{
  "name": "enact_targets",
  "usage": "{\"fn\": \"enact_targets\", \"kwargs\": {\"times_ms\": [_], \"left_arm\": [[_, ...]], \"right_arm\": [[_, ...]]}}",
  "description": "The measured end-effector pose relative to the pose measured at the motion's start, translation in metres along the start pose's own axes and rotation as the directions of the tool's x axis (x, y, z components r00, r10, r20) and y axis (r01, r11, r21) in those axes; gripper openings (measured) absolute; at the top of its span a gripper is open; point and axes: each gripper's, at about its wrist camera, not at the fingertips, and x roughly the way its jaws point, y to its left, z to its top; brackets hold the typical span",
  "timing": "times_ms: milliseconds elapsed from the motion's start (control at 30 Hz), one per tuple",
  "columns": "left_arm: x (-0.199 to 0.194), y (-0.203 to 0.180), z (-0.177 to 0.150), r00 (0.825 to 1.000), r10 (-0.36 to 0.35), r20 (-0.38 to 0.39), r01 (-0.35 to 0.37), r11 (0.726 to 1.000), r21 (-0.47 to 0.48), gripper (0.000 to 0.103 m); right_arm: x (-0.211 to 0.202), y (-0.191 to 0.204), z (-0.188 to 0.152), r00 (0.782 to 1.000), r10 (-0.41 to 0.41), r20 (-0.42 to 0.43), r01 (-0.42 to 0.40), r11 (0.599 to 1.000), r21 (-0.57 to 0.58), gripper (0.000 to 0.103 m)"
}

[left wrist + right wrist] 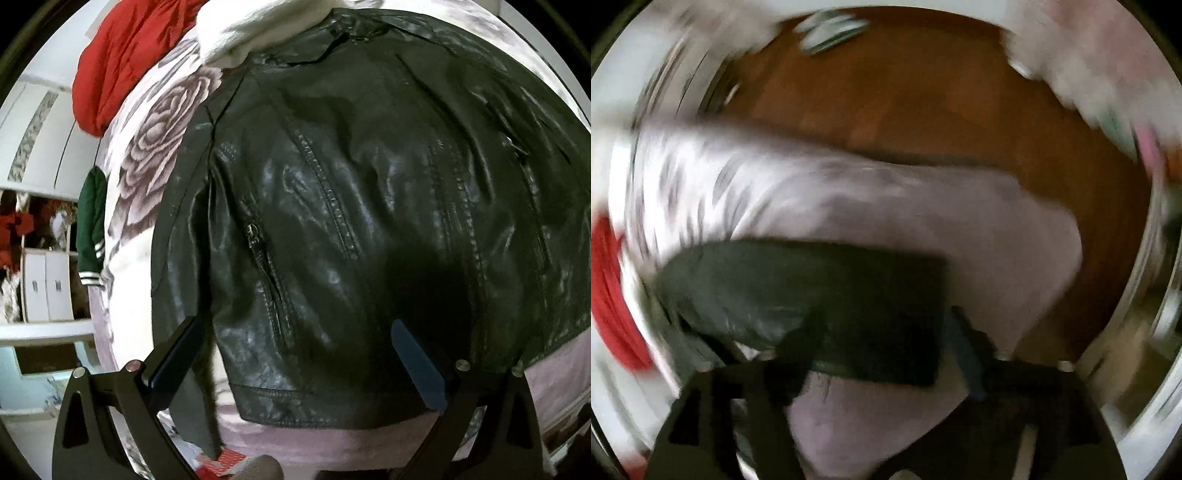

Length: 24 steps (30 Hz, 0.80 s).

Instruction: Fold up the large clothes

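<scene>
The black leather jacket (351, 221) lies ahead of our spread left gripper (295, 365), so we should pinch its hem squarely (right gripper (871, 365) too blurred to tell).

Black leather jacket (369, 221) flat on bedspread (155, 155)

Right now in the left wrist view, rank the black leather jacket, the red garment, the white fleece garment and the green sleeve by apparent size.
1. black leather jacket, much the largest, also nearest.
2. red garment.
3. white fleece garment, close to the red; both are cut off by the frame, so their order is unsure.
4. green sleeve.
</scene>
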Motion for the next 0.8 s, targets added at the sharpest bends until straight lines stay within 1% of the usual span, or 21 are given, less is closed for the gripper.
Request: {"fn": "enact_targets", "kwargs": {"times_ms": [33, 67, 100, 133, 167, 200, 233, 267, 333, 367, 400, 433, 500, 567, 600, 633, 667, 700, 733, 767, 800], "left_arm": [[0.005, 0.003, 0.000, 1.000, -0.004, -0.007, 0.004, 1.000, -0.025, 0.103], [0.008, 0.006, 0.000, 1.000, -0.010, -0.015, 0.009, 0.999, -0.045, 0.103], [0.012, 0.008, 0.002, 1.000, -0.014, -0.023, 0.013, 0.998, -0.064, 0.103], [0.019, 0.011, 0.000, 0.999, -0.024, -0.040, 0.021, 0.996, -0.092, 0.103], [0.023, 0.013, -0.001, 0.998, -0.032, -0.051, 0.026, 0.994, -0.108, 0.103], [0.028, 0.015, -0.002, 0.997, -0.041, -0.059, 0.033, 0.992, -0.124, 0.103], [0.033, 0.016, -0.003, 0.997, -0.049, -0.063, 0.040, 0.990, -0.136, 0.103], [0.039, 0.017, -0.004, 0.997, -0.052, -0.064, 0.042, 0.989, -0.141, 0.103], [0.051, 0.019, -0.006, 0.997, -0.042, -0.068, 0.033, 0.990, -0.135, 0.103], [0.055, 0.021, -0.006, 0.997, -0.042, -0.070, 0.032, 0.990, -0.137, 0.103], [0.058, 0.025, -0.007, 0.997, -0.045, -0.069, 0.035, 0.989, -0.144, 0.103], [0.059, 0.027, -0.006, 0.997, -0.046, -0.068, 0.035, 0.988, -0.149, 0.103], [0.063, 0.035, -0.006, 0.997, -0.048, -0.066, 0.038, 0.987, -0.157, 0.103], [0.069, 0.040, -0.008, 0.997, -0.048, -0.069, 0.037, 0.988, -0.153, 0.103], [0.070, 0.041, -0.008, 0.997, -0.047, -0.069, 0.037, 0.988, -0.148, 0.103], [0.073, 0.041, -0.009, 0.997, -0.045, -0.067, 0.036, 0.990, -0.138, 0.103], [0.075, 0.041, -0.009, 0.997, -0.044, -0.067, 0.035, 0.991, -0.130, 0.103], [0.077, 0.041, -0.010, 0.997, -0.042, -0.065, 0.034, 0.992, -0.122, 0.103], [0.079, 0.041, -0.010, 0.997, -0.042, -0.062, 0.035, 0.993, -0.114, 0.103], [0.080, 0.040, -0.010, 0.997, -0.044, -0.060, 0.037, 0.993, -0.111, 0.103], [0.081, 0.041, -0.009, 0.997, -0.046, -0.057, 0.040, 0.993, -0.110, 0.103]], "right_arm": [[0.009, -0.025, -0.013, 0.997, 0.066, -0.027, -0.063, 0.992, 0.109, 0.078], [0.017, -0.037, -0.024, 0.992, 0.120, -0.050, -0.109, 0.978, 0.178, 0.078], [0.035, -0.050, -0.038, 0.976, 0.207, -0.067, -0.184, 0.950, 0.253, 0.078], [0.048, -0.054, -0.049, 0.955, 0.288, -0.068, -0.256, 0.920, 0.296, 0.078], [0.059, -0.055, -0.054, 0.934, 0.352, -0.059, -0.315, 0.891, 0.326, 0.078], [0.076, -0.054, -0.059, 0.918, 0.395, -0.026, -0.360, 0.861, 0.359, 0.080], [0.082, -0.052, -0.063, 0.914, 0.407, -0.006, -0.376, 0.850, 0.370, 0.080], [0.097, -0.048, -0.067, 0.909, 0.415, 0.035, -0.395, 0.831, 0.391, 0.080], [0.114, -0.042, -0.076, 0.912, 0.401, 0.091, -0.399, 0.810, 0.429, 0.081], [0.117, -0.040, -0.084, 0.910, 0.393, 0.135, -0.409, 0.789, 0.459, 0.081], [0.118, -0.037, -0.096, 0.894, 0.412, 0.178, -0.444, 0.755, 0.482, 0.080], [0.120, -0.036, -0.102, 0.879, 0.435, 0.197, -0.472, 0.733, 0.489, 0.078], [0.128, -0.030, -0.121, 0.836, 0.506, 0.214, -0.539, 0.678, 0.500, 0.078], [0.146, -0.019, -0.138, 0.816, 0.551, 0.173, -0.554, 0.663, 0.504, 0.078], [0.150, -0.017, -0.140, 0.811, 0.561, 0.166, -0.560, 0.662, 0.498, 0.078], [0.160, -0.010, -0.144, 0.816, 0.552, 0.172, -0.558, 0.673, 0.486, 0.078], [0.168, -0.005, -0.144, 0.820, 0.540, 0.189, -0.557, 0.677, 0.481, 0.078], [0.171, -0.002, -0.143, 0.820, 0.533, 0.209, -0.560, 0.671, 0.487, 0.078], [0.176, 0.001, -0.145, 0.812, 0.528, 0.248, -0.574, 0.648, 0.501, 0.078], [0.177, 0.004, -0.145, 0.807, 0.524, 0.274, -0.584, 0.637, 0.503, 0.078], [0.173, 0.008, -0.139, 0.809, 0.515, 0.284, -0.584, 0.647, 0.490, 0.077]]}}
